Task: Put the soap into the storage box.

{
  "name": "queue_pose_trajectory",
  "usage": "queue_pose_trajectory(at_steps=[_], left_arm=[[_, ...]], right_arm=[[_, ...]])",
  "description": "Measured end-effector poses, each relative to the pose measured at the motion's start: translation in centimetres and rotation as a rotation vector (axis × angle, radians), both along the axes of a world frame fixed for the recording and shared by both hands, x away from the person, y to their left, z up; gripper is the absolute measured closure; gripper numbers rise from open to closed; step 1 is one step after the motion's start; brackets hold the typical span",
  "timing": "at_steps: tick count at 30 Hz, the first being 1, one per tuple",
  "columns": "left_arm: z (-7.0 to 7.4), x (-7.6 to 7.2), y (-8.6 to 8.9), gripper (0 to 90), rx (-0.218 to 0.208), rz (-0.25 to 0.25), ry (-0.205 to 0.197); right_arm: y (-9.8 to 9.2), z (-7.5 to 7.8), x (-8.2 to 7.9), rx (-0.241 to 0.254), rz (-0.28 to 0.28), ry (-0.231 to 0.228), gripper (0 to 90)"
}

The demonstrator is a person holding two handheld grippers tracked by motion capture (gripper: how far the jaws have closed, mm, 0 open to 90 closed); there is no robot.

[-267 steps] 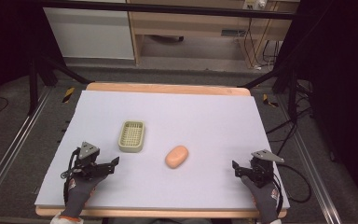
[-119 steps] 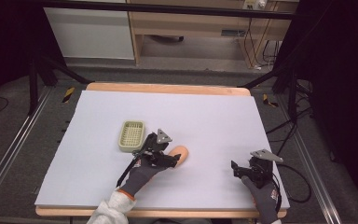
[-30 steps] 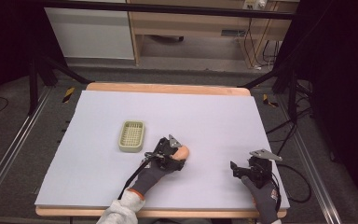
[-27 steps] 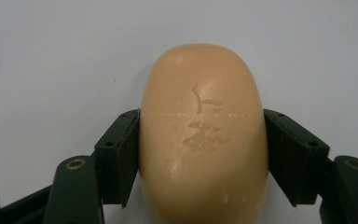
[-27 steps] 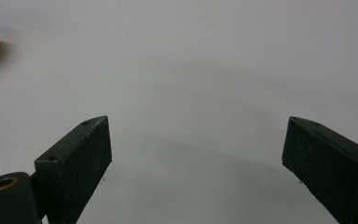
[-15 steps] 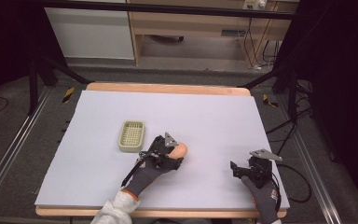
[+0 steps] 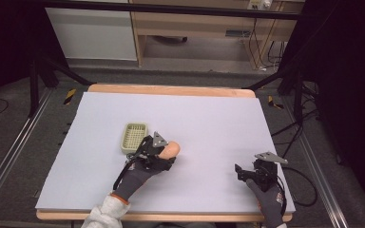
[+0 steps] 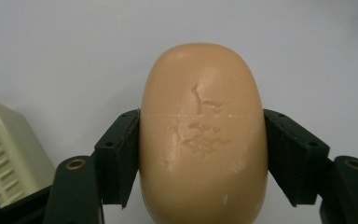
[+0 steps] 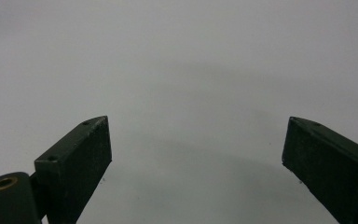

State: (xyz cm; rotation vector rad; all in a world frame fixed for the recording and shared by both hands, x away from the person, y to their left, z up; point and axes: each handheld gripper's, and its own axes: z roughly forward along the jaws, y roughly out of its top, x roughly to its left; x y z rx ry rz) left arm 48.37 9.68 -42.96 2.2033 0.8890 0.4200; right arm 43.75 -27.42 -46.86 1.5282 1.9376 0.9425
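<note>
My left gripper (image 8: 200, 158) has its black fingers (image 8: 119, 156) clamped on the long sides of a smooth, peach oval soap bar (image 8: 203, 135), faint marks pressed into its top. A cream slotted plastic soap dish (image 8: 4, 158) sits just left of those fingers. My right gripper (image 9: 196, 158) rests wide apart over the matte white surface (image 9: 177, 70), holding nothing.
</note>
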Motion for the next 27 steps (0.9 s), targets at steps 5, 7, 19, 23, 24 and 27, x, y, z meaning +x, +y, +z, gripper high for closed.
queue_pose_trajectory(at_steps=[5, 7, 19, 23, 24, 27], left_arm=[[0.3, 0.0, 1.4, 31.7, -0.019, 0.025, -0.006], [0.4, 0.0, 1.6, 31.7, -0.022, 0.03, -0.008], [1.3, 0.3, 3.8, 31.7, -0.033, 0.079, -0.035], [1.8, 0.5, 4.6, 31.8, -0.043, 0.097, -0.043], [1.9, 0.6, 4.8, 31.8, -0.042, 0.105, -0.049], [2.3, 0.9, 5.4, 31.8, -0.043, 0.124, -0.058]], right_arm=[[0.0, 0.0, 0.0, -0.001, -0.004, 0.0, 8.4], [0.0, 0.0, 0.0, -0.003, -0.003, -0.001, 8.4], [0.1, 0.0, 0.0, -0.003, -0.003, -0.004, 8.3], [0.1, 0.0, 0.0, -0.002, -0.004, -0.005, 8.4], [0.1, 0.0, 0.0, -0.002, -0.004, -0.005, 8.3], [0.1, 0.0, 0.0, -0.002, -0.004, -0.003, 8.3]])
